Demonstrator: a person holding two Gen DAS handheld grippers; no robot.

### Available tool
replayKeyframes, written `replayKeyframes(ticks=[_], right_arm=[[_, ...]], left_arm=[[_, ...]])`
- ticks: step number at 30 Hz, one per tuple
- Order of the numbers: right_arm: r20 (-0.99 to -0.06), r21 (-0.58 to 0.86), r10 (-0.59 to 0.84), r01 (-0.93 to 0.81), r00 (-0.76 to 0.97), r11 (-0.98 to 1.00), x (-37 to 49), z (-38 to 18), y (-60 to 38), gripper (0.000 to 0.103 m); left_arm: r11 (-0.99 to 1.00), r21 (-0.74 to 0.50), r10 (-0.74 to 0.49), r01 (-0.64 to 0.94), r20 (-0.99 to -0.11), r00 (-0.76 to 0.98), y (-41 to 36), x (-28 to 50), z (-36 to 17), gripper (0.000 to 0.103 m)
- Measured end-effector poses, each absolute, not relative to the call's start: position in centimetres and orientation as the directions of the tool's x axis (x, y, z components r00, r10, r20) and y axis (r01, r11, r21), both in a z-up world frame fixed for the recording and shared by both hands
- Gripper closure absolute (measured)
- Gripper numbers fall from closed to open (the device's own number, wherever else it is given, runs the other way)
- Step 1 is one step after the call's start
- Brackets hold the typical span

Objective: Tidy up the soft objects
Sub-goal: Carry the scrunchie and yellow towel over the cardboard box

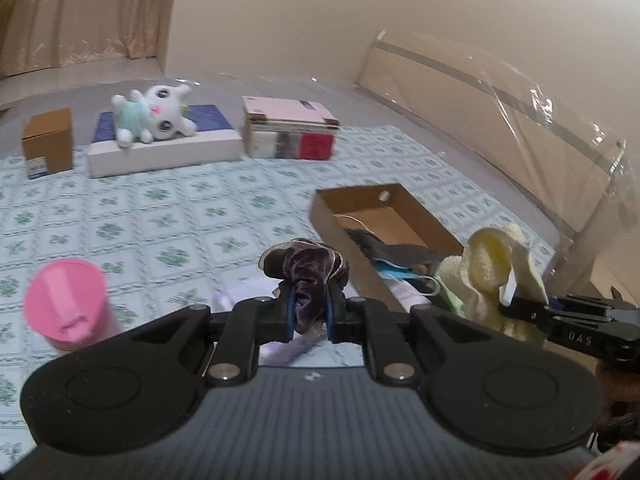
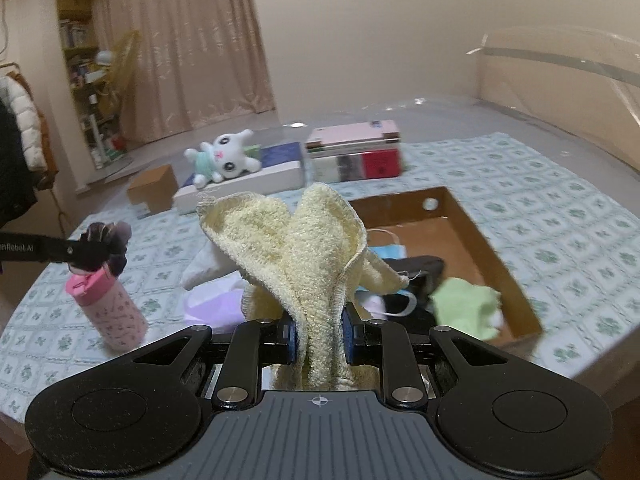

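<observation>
My left gripper (image 1: 308, 312) is shut on a dark purple velvet scrunchie (image 1: 306, 270), held above the patterned cloth just left of an open cardboard box (image 1: 332, 216). My right gripper (image 2: 318, 334) is shut on a pale yellow towel (image 2: 296, 248) that stands up in folds in front of the same cardboard box (image 2: 480, 240). In the left wrist view the yellow towel (image 1: 496, 264) and right gripper (image 1: 520, 308) are at the right, over the box's near end. The box holds face masks (image 2: 394, 250), dark cloth and a green cloth (image 2: 466, 306). The left gripper (image 2: 86, 254) with the scrunchie (image 2: 108, 240) shows at the left.
A pink bottle (image 2: 110, 312) stands near the front left. A white and lilac cloth (image 2: 212, 300) lies beside the box. At the back sit a plush cat (image 1: 154, 114) on a flat white box (image 1: 168, 152), a small brown carton (image 1: 48, 144) and stacked books (image 1: 290, 128).
</observation>
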State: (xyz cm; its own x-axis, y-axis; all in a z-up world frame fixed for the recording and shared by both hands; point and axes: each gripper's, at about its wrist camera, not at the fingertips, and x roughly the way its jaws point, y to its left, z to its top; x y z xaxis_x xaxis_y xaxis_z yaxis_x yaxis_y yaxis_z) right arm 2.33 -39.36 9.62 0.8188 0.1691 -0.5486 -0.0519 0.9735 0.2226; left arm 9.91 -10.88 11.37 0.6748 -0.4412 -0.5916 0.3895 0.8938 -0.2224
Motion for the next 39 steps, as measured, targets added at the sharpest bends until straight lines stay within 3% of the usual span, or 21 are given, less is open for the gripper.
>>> replayKeyframes(ticks=[11,39], right_arm=[[-0.564,0.232,0.110,0.029,0.818,0.972,0.5,9.1,-42.8,0.081],[-0.560,0.186,0.079,0.031,0.825,0.982,4.2,9.5,-47.1,0.081]], left_arm=[[0.857,-0.228,-0.495,0.461,-0.612,0.617,-16.4,9.6,10.1,0.091],[0.839,-0.209,-0.505,0.503,-0.643,0.575,-23.5,13.0,9.2,0.091]])
